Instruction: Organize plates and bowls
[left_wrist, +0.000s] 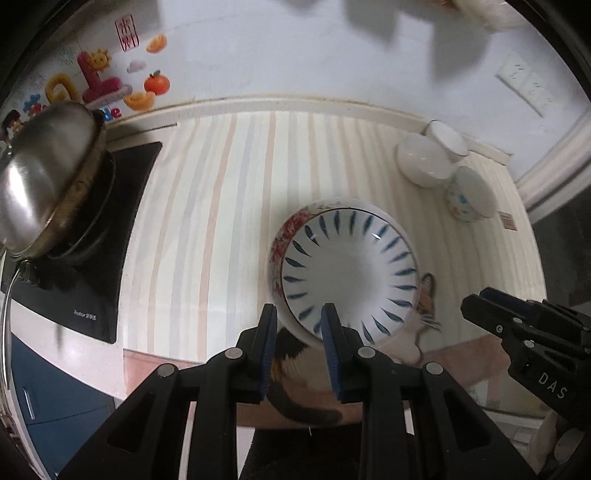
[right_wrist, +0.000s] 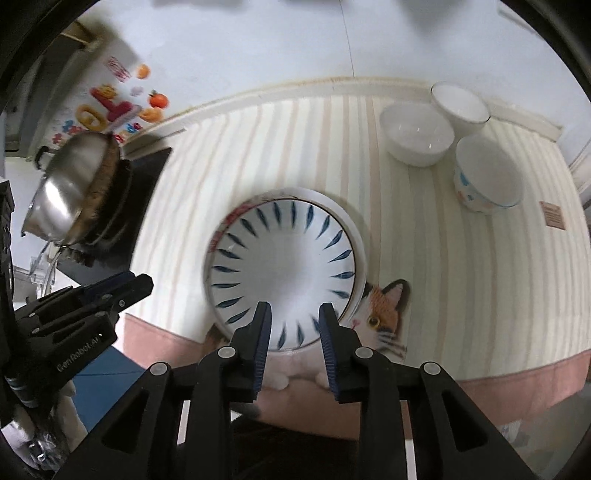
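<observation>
Hovering right tool (right_wrist: 295, 314), fingers apart, above white blue-dashed ceramic bowl (right_wrist: 284, 273) ahead; next I'm needing rim straddled, then clamped.

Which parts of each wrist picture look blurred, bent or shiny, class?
Left wrist view: the steel pot is smeared by motion blur with a bright sheen; the mat's stripes bow from the fisheye lens; small glints sit on the blue-patterned bowl. Right wrist view: that bowl's far rim is streaked by blur; the three bowls at the back are sharper.
</observation>
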